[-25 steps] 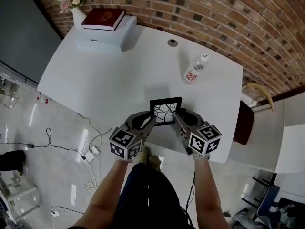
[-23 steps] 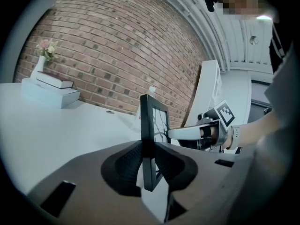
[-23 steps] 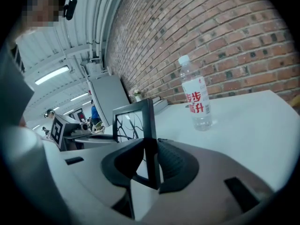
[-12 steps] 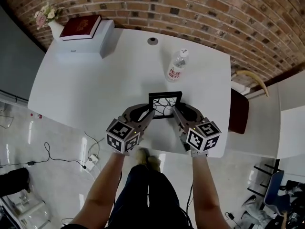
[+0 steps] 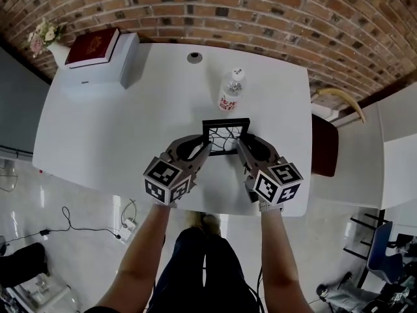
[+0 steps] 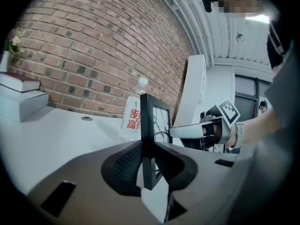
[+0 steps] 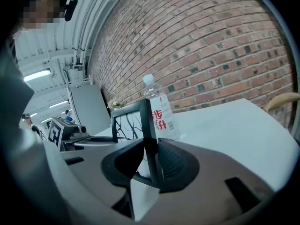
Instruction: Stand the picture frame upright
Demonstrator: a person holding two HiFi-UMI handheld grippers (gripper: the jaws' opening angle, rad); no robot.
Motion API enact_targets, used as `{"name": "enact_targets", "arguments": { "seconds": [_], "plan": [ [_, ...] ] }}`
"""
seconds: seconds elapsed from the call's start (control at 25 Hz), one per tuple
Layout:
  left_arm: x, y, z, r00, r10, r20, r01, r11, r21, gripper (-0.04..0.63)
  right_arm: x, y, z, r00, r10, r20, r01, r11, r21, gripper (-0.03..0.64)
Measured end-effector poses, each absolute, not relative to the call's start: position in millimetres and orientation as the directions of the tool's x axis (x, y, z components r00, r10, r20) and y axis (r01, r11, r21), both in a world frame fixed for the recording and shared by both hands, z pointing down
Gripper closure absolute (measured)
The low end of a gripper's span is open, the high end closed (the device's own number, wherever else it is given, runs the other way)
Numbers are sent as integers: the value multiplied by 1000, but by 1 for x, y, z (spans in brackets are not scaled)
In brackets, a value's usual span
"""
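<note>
A white worktop (image 5: 130,129) runs under a brick wall (image 5: 273,12), with a water bottle (image 5: 230,91) standing towards the back and a red book (image 5: 91,46) on a white box (image 5: 124,67) in the far left corner. The picture frame (image 5: 225,134) is mid-worktop, just in front of the bottle. My left tongs (image 5: 206,147) are clamped on its left side rail and my right tongs (image 5: 240,147) on its right one. In each gripper view the ribbed pads press both faces of the black moulding. Very little has just changed: both grips are as they were and neither pair has eased. The side rails read as vertical in both gripper views, so I judge the frame is already up on edge. What is left is to settle it and let go. I cannot tell whether its bottom rail rests on the worktop or hangs just above it. Against the earlier head view, the frame now sits more squarely in front of the bottle and a little further in from the near edge. The camera itself has swung, though, so part of that shift is only the view. The frame's tilt looks the same.
</note>
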State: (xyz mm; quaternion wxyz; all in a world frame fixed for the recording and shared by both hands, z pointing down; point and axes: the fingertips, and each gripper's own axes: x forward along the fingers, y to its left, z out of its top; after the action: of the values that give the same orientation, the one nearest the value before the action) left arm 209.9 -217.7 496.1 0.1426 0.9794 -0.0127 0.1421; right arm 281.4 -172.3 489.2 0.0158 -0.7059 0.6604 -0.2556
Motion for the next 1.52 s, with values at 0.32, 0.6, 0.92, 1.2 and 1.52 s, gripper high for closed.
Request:
{"name": "enact_targets", "arguments": {
  "seconds": [0.32,0.6,0.92,1.2,1.52],
  "plan": [
    [232,-231,501,960,28,279,-45,-966,253,512,301,-182,493,46,-948,315,-920,-163,-355,523],
    [251,-243,500,963,12,268,-46,-977,208,512,320,-194,493,87,-956,282,-922,-184,-340,523],
    [265,-252,503,965,-13,260,-57,-985,165,509,333,-201,494,119,-958,262,-926,-202,-318,523],
    [267,-257,508,961,-43,273,-80,-989,126,511,338,-205,499,135,-957,258,-927,-214,-308,531],
    [270,-261,511,967,-51,250,-84,-989,125,512,344,-207,498,168,-958,232,-922,-236,-308,563]
  ]
}}
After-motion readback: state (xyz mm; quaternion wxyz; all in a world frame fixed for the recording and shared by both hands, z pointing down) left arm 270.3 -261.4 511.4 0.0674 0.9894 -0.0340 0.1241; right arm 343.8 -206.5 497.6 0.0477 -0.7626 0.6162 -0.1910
